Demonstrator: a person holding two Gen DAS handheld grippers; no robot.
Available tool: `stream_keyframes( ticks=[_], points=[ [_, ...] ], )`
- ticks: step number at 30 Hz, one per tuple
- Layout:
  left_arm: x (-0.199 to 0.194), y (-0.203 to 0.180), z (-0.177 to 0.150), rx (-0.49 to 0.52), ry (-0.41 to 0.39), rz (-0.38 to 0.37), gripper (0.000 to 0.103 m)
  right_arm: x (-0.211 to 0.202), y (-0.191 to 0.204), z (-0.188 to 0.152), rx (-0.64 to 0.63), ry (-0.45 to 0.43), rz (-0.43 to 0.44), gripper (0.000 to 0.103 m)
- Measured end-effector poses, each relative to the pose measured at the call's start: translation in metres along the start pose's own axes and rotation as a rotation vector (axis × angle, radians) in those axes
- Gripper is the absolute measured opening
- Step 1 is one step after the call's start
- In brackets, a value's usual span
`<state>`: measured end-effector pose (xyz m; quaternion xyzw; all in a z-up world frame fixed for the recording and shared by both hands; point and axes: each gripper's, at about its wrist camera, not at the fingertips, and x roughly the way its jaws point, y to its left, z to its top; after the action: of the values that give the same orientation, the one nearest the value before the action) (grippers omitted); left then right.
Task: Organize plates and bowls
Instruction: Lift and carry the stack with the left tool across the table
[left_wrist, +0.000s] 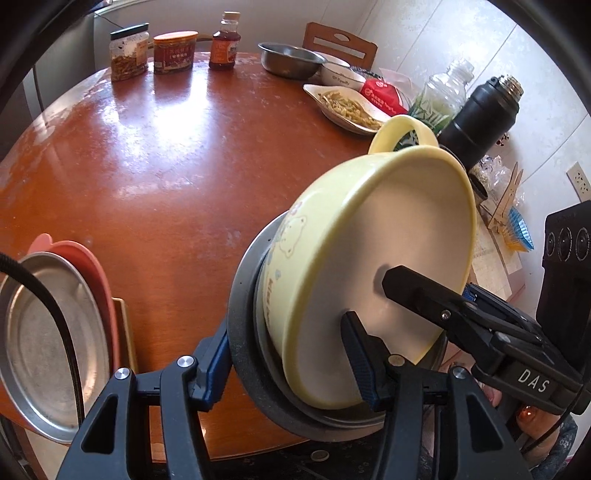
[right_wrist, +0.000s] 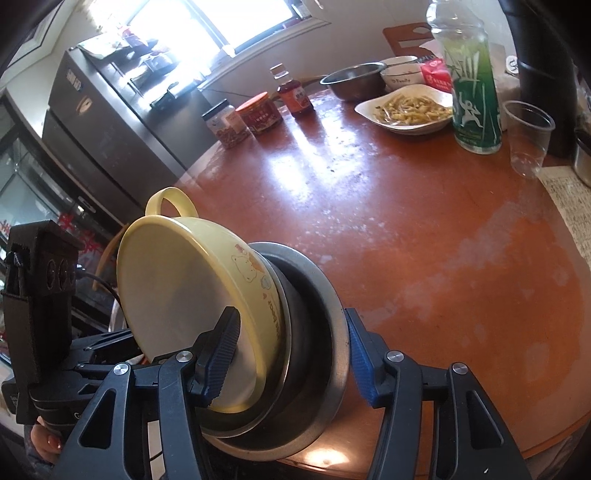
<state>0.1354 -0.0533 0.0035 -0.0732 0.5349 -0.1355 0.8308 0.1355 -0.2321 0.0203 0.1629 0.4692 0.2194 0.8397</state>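
L gripper (left_wrist: 286, 354) & R gripper (right_wrist: 291, 332) are both clamped on the same nested stack, each w/ one pad inside the top bowl and the other pad on the stack's outer back. Round red-brown worktop (left_wrist: 166, 166) is mostly bare in the middle; jars, a bottle and food dishes sit along its far edge. Stack is at the near edge, tipped up on its side so the openings face the person. I can't tell if its lower rim touches the wood. It is made up of a steel dish (right_wrist: 328, 295) outermost, a dark bowl (right_wrist: 299, 295) inside that, and a yellow bowl (left_wrist: 388, 240) w/ loop handle innermost. At the near-left edge a steel plate (left_wrist: 48, 354) leans in front of a pink plate (left_wrist: 99, 266). Step in hand, as I read it: carrying the gathered bowls as one unit, prob. toward those plates. Next move needs both hands travelling together w/ even squeeze. The yellow bowl sits loose in the nest and could slide out if the tilt steepens, so level it first, then set down beside the plates and let go one side at a time.
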Motion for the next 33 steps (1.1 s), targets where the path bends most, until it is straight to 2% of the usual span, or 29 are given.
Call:
stream_keyframes(
  ticks=[11, 33],
  points=[
    [-0.04, 0.035, 0.005, -0.049, -0.073, 0.042, 0.055, 0.017, 0.046, 0.021, -0.064, 0.013, 0.051, 0.059],
    [-0.112, 0.153, -0.014, -0.162, -0.164, 0.108, 0.055, 0.086, 0.17, 0.036, -0.202, 0.074, 0.127, 0.059]
  ],
)
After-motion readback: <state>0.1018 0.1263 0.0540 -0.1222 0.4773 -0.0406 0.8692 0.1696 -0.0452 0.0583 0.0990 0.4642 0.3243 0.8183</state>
